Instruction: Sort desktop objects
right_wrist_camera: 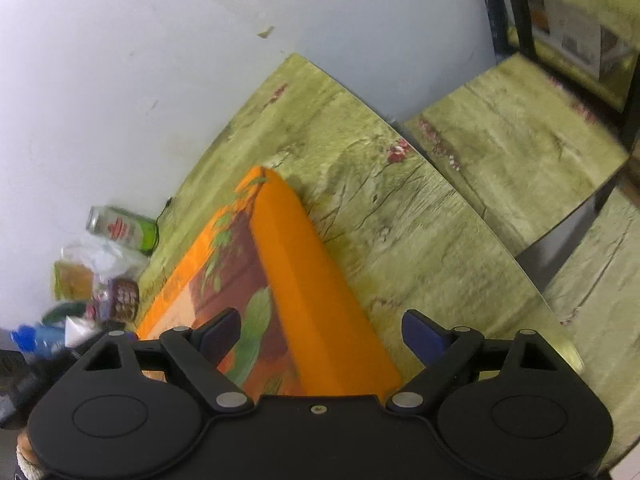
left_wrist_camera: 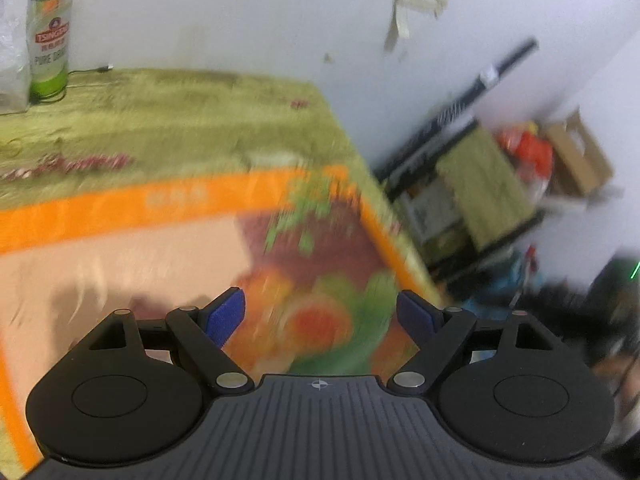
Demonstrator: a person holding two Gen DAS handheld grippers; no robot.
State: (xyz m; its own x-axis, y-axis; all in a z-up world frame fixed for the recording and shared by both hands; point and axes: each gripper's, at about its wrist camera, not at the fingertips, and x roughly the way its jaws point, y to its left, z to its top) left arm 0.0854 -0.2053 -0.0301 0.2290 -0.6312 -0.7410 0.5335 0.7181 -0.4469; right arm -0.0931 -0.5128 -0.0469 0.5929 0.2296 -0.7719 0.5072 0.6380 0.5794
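A large orange box (left_wrist_camera: 160, 240) with a fruit picture on its lid lies on the green cloth-covered table (left_wrist_camera: 180, 120). My left gripper (left_wrist_camera: 320, 312) hovers over the lid's right part, open, with nothing between its blue pads (left_wrist_camera: 226, 316). In the right wrist view the same box (right_wrist_camera: 304, 280) shows its plain orange side. My right gripper (right_wrist_camera: 322, 332) hangs above that edge, open, its pads clear of the box. A green beer can (left_wrist_camera: 50, 40) stands at the far left by the wall, and the right wrist view shows that can (right_wrist_camera: 124, 229) too.
A clear plastic bag (left_wrist_camera: 12, 60) sits beside the can, with a thin cable (left_wrist_camera: 92, 70) behind. Snack packets (right_wrist_camera: 120, 296) and a blue-capped bottle (right_wrist_camera: 24, 338) crowd the table's left end. A black rack (left_wrist_camera: 472, 184) with cloth-covered shelves (right_wrist_camera: 520, 140) stands right of the table.
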